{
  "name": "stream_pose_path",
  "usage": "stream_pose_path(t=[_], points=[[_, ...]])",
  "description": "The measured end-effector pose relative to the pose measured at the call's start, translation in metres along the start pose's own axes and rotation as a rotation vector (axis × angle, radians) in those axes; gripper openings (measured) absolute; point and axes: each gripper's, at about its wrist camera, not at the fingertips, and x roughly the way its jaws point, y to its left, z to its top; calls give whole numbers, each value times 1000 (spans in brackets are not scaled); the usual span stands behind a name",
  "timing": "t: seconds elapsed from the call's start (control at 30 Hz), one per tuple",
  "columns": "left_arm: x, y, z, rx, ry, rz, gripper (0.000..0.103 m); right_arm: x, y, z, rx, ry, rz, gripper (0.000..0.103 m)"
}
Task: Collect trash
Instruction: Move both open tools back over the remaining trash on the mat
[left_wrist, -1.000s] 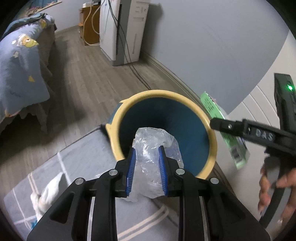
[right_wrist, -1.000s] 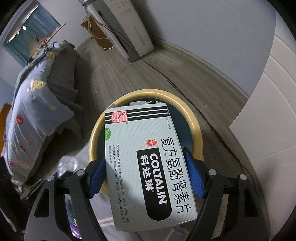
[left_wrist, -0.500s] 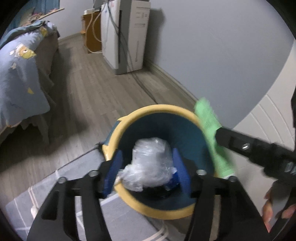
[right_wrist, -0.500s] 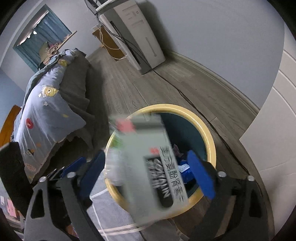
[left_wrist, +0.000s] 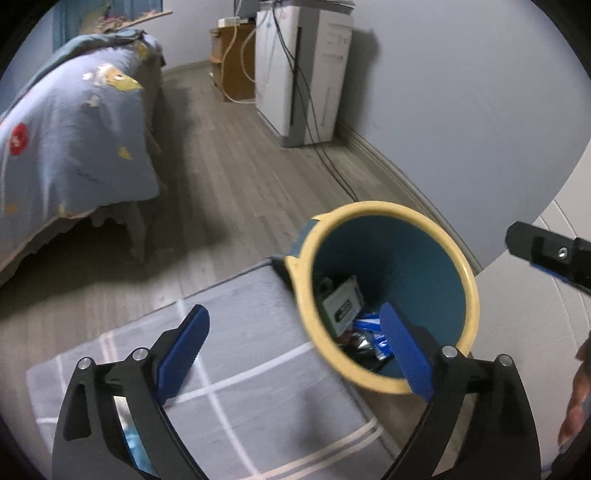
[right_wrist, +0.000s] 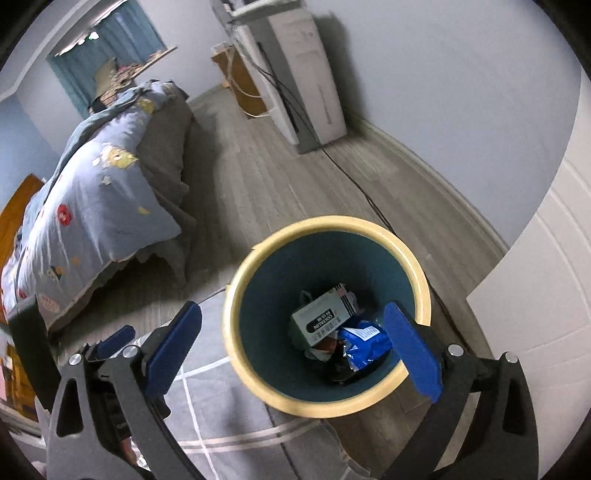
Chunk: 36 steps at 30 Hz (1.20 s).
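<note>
A blue trash bin with a yellow rim (left_wrist: 469, 273) (right_wrist: 236, 295) stands on the floor by a grey rug. Inside lie a white medicine box (right_wrist: 323, 319) (left_wrist: 341, 304), a blue wrapper (right_wrist: 364, 341) (left_wrist: 369, 326) and dark scraps. My left gripper (left_wrist: 295, 347) is open and empty above the bin's near rim. My right gripper (right_wrist: 291, 347) is open and empty, right over the bin. The right gripper's finger also shows at the right edge of the left wrist view (left_wrist: 546, 254). The clear plastic bag is hidden from view.
A grey rug with pale stripes (left_wrist: 236, 373) (right_wrist: 221, 406) lies in front of the bin. A bed with a blue quilt (left_wrist: 70, 122) (right_wrist: 96, 192) stands left. A white appliance (left_wrist: 306, 74) with cables and a wooden cabinet (left_wrist: 232, 62) stand by the far wall. A white door (right_wrist: 546, 288) is at right.
Both grippers have opened. The plastic bag left the left gripper and the medicine box left the right one; the box now lies in the bin. Both grippers have lifted.
</note>
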Motion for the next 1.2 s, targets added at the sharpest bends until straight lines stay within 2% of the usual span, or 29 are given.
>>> stream_pose_path(t=[0.23,0.37,0.57,0.73,0.9,0.97,1.2], points=[[-53,33,-20,-26,-39,20,94,-33,51,-12,-153,-54,-15,97],[-78,59,-34,-35,-52,60,95,-43,77,-23,-216,-59,0,97],[-122,127,-66,-143,-66,121,95,-52,107,-40,-285,-59,0,97],[-136,174,-96,-238,-69,171,96,-49,122,-51,-284,-25,20,97],[-135,200,-128,-278,-45,208,96,-36,143,-62,-336,6,3,97],[-136,209,-135,-301,-31,208,96,-28,149,-66,-357,26,-10,97],[-148,241,-155,-375,-54,224,96,2,163,-82,-365,91,-12,97]])
